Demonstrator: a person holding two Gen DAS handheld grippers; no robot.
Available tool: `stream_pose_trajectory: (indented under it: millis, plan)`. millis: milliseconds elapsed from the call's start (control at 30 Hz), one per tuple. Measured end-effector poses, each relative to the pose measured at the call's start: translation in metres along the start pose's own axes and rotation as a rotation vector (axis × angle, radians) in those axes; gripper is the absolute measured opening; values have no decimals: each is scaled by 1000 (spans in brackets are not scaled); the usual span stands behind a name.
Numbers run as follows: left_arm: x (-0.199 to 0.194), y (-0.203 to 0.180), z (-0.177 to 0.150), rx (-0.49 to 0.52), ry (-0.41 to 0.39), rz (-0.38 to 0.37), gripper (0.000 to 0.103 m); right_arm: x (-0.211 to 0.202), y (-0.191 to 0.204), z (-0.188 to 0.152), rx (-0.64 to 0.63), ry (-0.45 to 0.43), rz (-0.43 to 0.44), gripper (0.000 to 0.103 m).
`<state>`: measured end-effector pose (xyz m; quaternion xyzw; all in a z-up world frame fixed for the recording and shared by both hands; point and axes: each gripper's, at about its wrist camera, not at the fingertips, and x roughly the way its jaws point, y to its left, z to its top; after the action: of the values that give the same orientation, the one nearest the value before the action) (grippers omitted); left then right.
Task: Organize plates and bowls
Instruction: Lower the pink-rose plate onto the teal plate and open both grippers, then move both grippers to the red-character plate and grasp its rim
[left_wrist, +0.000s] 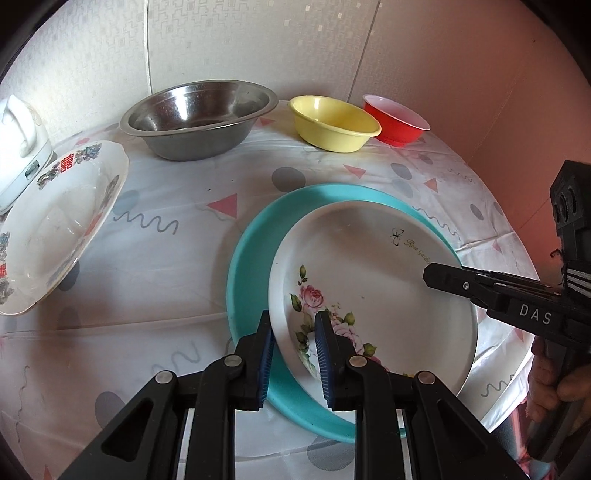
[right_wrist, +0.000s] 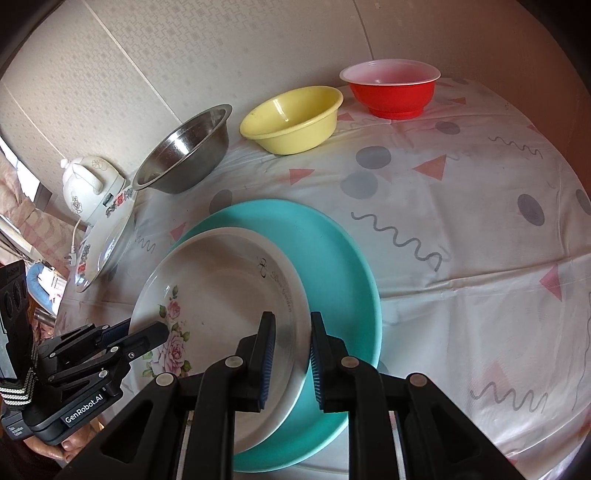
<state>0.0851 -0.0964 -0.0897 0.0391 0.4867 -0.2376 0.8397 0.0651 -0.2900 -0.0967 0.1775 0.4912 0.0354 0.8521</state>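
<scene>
A white plate with pink roses (left_wrist: 369, 288) (right_wrist: 221, 288) lies off-centre on a larger teal plate (left_wrist: 251, 251) (right_wrist: 332, 266) on the patterned tablecloth. My left gripper (left_wrist: 293, 321) is shut on the rose plate's near-left rim, one pad outside and one inside. My right gripper (right_wrist: 290, 319) is shut on the opposite rim in the same way. Each gripper shows in the other's view: the right gripper (left_wrist: 430, 275) comes in from the right, the left gripper (right_wrist: 147, 332) from the lower left.
Along the back stand a steel bowl (left_wrist: 199, 114), a yellow bowl (left_wrist: 332, 122) and a red bowl (left_wrist: 395, 118). At the left, a white plate with a flowered rim (left_wrist: 55, 229) leans tilted against a white kettle (right_wrist: 88, 192). A wall runs close behind.
</scene>
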Motion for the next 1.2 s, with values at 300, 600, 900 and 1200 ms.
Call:
stream_pose_trajectory:
  millis: [300,600,900,1200]
  plan:
    - [-12,10,-3,-76,-37,-21,23,-13,-1,2,30,-44,14,29]
    - [-37,28,-11,-130,-83,-36,28,-19,10,8,16,-64,-26,30]
    - [-62,82,-23,-258,-126,18,28,-17,42,25,-29,-69,55,32]
    - [-97,176,-31,-415,-195,144,33,35,124,42,-116,63,263,37]
